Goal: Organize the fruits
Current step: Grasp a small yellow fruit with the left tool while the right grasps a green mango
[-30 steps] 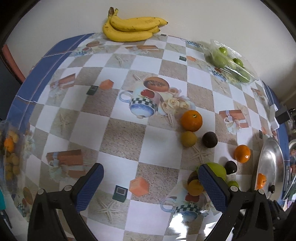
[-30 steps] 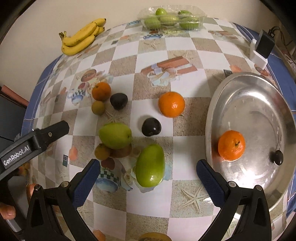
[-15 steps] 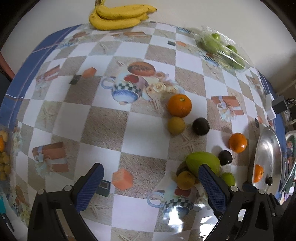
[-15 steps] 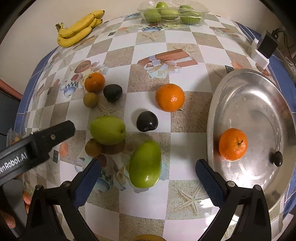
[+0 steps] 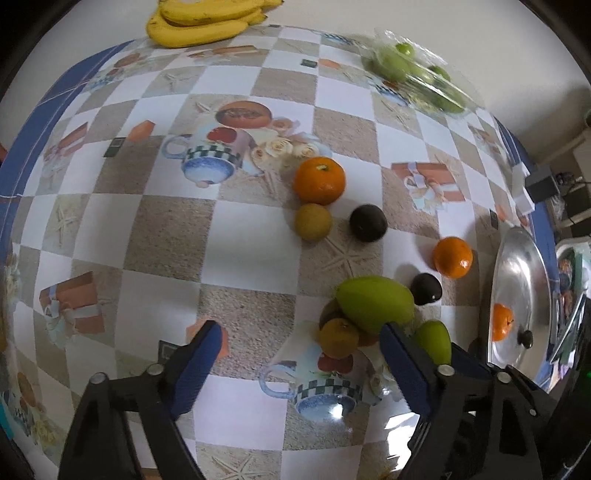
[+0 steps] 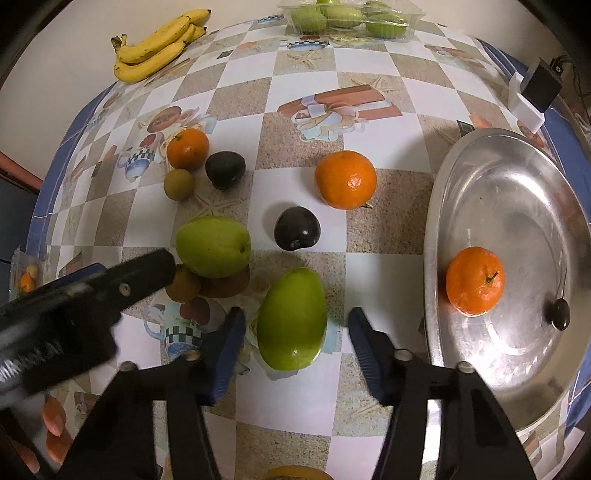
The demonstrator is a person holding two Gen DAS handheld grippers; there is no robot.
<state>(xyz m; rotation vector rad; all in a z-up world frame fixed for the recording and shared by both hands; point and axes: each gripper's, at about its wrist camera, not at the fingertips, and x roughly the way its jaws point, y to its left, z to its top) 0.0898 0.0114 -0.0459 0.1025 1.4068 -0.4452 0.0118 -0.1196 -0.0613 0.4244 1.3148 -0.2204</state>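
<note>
In the right wrist view a large green mango (image 6: 291, 319) lies on the checked tablecloth between the fingers of my right gripper (image 6: 295, 314). Its jaws are closing, with a small gap still on each side of the mango. My left gripper (image 5: 299, 326) hangs over a cluster of a green fruit (image 5: 375, 304) and a small orange-yellow fruit (image 5: 339, 338). Its jaws are closing too, and nothing is touched. The small fruit lies just inside its right finger (image 5: 402, 365). A silver tray (image 6: 480, 147) at the right holds one orange (image 6: 474, 280).
Loose on the cloth are an orange (image 6: 345, 179), a dark plum (image 6: 297, 227), another orange (image 6: 187, 147), a dark fruit (image 6: 225, 170) and a small brownish fruit (image 6: 178, 184). Bananas (image 6: 159, 44) and a clear box of green fruit (image 6: 347, 16) sit at the far edge. A charger (image 6: 535, 92) stands by the tray.
Both pairs of jaws have narrowed, the right around the green mango. The left gripper has moved closer to the fruit cluster and reaches further into the right wrist view.
</note>
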